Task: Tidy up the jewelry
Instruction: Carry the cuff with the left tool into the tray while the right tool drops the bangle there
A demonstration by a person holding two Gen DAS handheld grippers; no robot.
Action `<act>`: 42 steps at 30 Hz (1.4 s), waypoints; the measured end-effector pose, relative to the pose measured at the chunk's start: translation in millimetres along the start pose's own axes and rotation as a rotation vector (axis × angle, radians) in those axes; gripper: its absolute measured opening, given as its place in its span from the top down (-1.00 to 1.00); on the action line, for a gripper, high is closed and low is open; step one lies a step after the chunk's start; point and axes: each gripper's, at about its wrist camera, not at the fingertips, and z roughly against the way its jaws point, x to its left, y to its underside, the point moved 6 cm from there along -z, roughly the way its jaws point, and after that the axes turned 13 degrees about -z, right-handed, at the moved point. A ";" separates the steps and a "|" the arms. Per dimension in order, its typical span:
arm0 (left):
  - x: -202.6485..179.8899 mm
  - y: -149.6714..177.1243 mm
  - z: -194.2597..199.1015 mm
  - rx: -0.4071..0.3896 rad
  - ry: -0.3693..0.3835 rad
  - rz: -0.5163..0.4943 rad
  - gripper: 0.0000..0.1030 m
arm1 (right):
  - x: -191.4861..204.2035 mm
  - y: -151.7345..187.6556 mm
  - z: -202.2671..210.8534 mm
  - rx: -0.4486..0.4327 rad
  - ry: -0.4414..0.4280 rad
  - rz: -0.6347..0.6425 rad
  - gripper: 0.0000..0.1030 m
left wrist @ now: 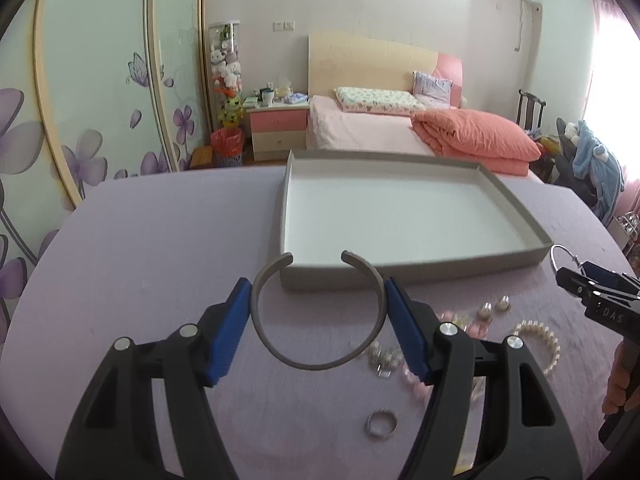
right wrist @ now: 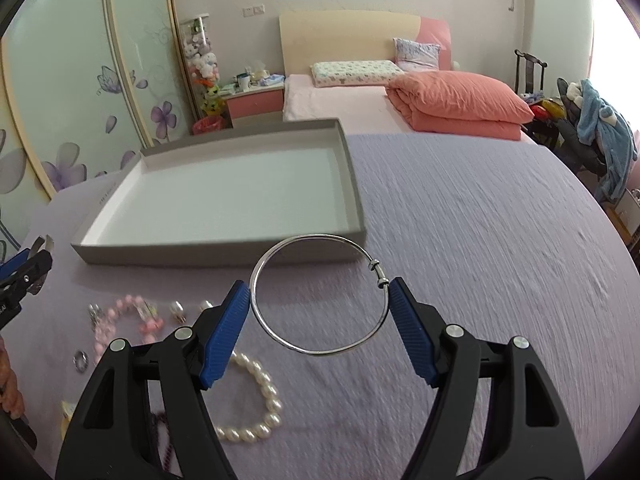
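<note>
Judging by looks, both are taken as light, stiff and slippery: the grey cuff (left wrist: 318,312) is clamped across its width in the left tool (left wrist: 318,322), the thin silver bangle (right wrist: 320,294) likewise in the right tool (right wrist: 320,322), both held above the counter (right wrist: 480,240) near the empty tray (right wrist: 356,200).

The left gripper (left wrist: 318,304) clamps a grey open cuff bracelet (left wrist: 316,362) between its blue pads (left wrist: 230,334), the cuff's gap facing the shallow grey tray (left wrist: 516,204), which sits just beyond it on the lilac tablecloth (left wrist: 160,240) with a bare white floor. To the right of the cuff lie a pearl bracelet (left wrist: 550,346), pale pink beads (left wrist: 478,328), two pearl earrings (left wrist: 494,308) and some small silver pieces, and nearer the camera a silver ring (left wrist: 381,424). At the tray's right corner the right gripper (left wrist: 592,286) holds a thin silver bangle (left wrist: 558,256), with the person's hand (left wrist: 622,380) below it.
</note>
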 end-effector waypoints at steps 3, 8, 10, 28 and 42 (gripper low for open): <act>-2.5 -13.3 -5.3 -0.017 -0.006 -0.006 -0.28 | 11.2 -12.1 -2.3 -0.020 -0.013 0.016 -0.39; -3.4 -41.1 -23.0 -0.038 -0.003 -0.010 -0.28 | 27.4 -36.7 -14.6 -0.052 -0.025 0.032 -0.39; -2.5 -51.0 -30.7 -0.041 -0.003 -0.009 -0.28 | 33.2 -46.5 -22.3 -0.058 -0.020 0.035 -0.39; -11.5 -101.1 -160.4 0.159 0.076 0.003 -0.28 | 51.6 -99.8 -133.9 0.154 0.009 -0.043 -0.39; -14.5 -100.0 -181.5 0.195 0.042 -0.025 -0.34 | 49.2 -99.4 -140.1 0.187 0.022 -0.054 -0.58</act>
